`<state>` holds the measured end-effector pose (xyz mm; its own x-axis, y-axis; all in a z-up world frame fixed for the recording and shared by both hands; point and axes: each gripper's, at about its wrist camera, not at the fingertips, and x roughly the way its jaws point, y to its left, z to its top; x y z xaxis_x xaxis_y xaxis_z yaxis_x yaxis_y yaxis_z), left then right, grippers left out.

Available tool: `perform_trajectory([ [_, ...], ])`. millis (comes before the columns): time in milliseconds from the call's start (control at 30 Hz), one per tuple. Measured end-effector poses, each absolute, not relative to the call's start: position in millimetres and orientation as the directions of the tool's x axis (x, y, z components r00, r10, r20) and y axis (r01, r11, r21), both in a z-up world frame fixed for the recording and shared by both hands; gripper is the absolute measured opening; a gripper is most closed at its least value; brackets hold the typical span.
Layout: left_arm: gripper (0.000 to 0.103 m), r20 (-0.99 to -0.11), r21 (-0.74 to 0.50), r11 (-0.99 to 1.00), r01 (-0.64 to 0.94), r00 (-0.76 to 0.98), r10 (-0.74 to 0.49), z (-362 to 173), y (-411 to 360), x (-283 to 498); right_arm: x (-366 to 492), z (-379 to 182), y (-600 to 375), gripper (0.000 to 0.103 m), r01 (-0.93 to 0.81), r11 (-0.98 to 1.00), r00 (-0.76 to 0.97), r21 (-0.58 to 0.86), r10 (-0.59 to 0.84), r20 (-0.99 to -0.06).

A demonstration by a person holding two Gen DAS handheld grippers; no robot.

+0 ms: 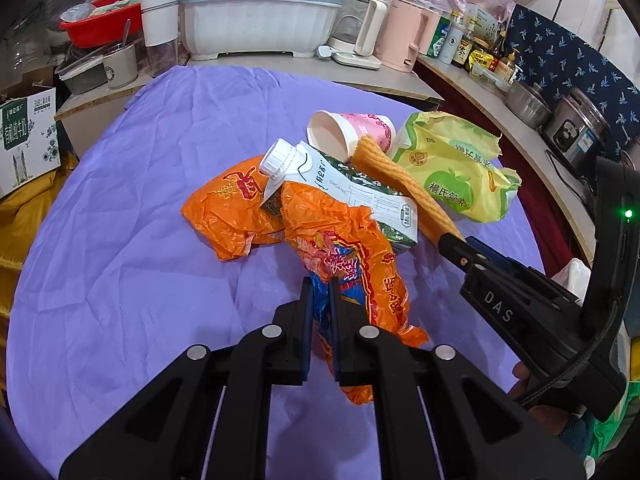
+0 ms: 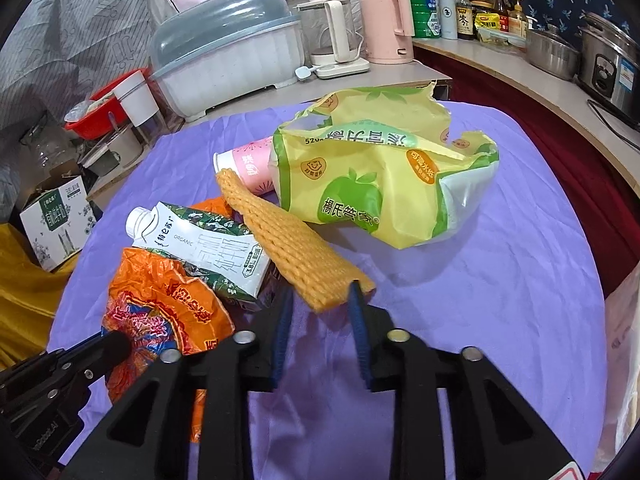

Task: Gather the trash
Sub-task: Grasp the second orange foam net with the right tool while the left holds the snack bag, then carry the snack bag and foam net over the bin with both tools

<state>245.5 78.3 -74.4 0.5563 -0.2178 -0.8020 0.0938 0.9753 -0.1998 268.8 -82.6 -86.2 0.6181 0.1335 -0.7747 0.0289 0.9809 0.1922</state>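
A heap of trash lies on the purple cloth (image 1: 140, 220). My left gripper (image 1: 320, 286) is shut on the crumpled orange wrapper (image 1: 344, 240), whose near end is pinched between the blue pads. A white milk carton (image 1: 352, 192) lies on the wrapper. Behind it are a tipped pink paper cup (image 1: 352, 132) and a yellow-green snack bag (image 1: 452, 168). My right gripper (image 2: 320, 296) is shut on the near end of an orange foam net (image 2: 288, 244) that slants across the carton (image 2: 208, 248) toward the cup (image 2: 252, 168). The bag (image 2: 380, 184) lies open just beyond.
A counter behind the table holds a covered dish rack (image 1: 256, 12), a glass kettle (image 1: 360, 28), a pink kettle (image 1: 400, 36), bottles and steel pots (image 1: 528, 104). A red basin (image 1: 100, 20) and a cardboard box (image 1: 28, 136) stand at the left. A person's fingers (image 1: 520, 376) hold the right gripper.
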Motion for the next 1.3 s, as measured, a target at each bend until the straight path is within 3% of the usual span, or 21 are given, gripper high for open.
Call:
perform_trajectory([
  [100, 0.007, -0.799, -0.198, 0.975, 0.095, 0.560, -0.217, -73, 76, 244, 261, -78, -84, 0.011, 0.022, 0.977, 0.630, 0.212, 0.151, -0.762],
  [200, 0.007, -0.796, -0.195, 0.976, 0.100, 0.565, -0.217, -69, 73, 239, 248, -67, -87, 0.010, 0.013, 0.973, 0.648, 0.230, 0.167, -0.743],
  [800, 0.007, -0.737, -0.164, 0.964, 0.208, 0.624, -0.260, -14, 16, 181, 156, -6, -150, 0.010, 0.081, 0.958, 0.762, 0.275, 0.118, -0.636],
  [1300, 0.007, -0.716, -0.112, 0.914, 0.391, 0.606, -0.346, 9, -99, 134, 76, 2, -265, 0.010, 0.262, 0.917, 0.794, 0.301, -0.028, -0.607],
])
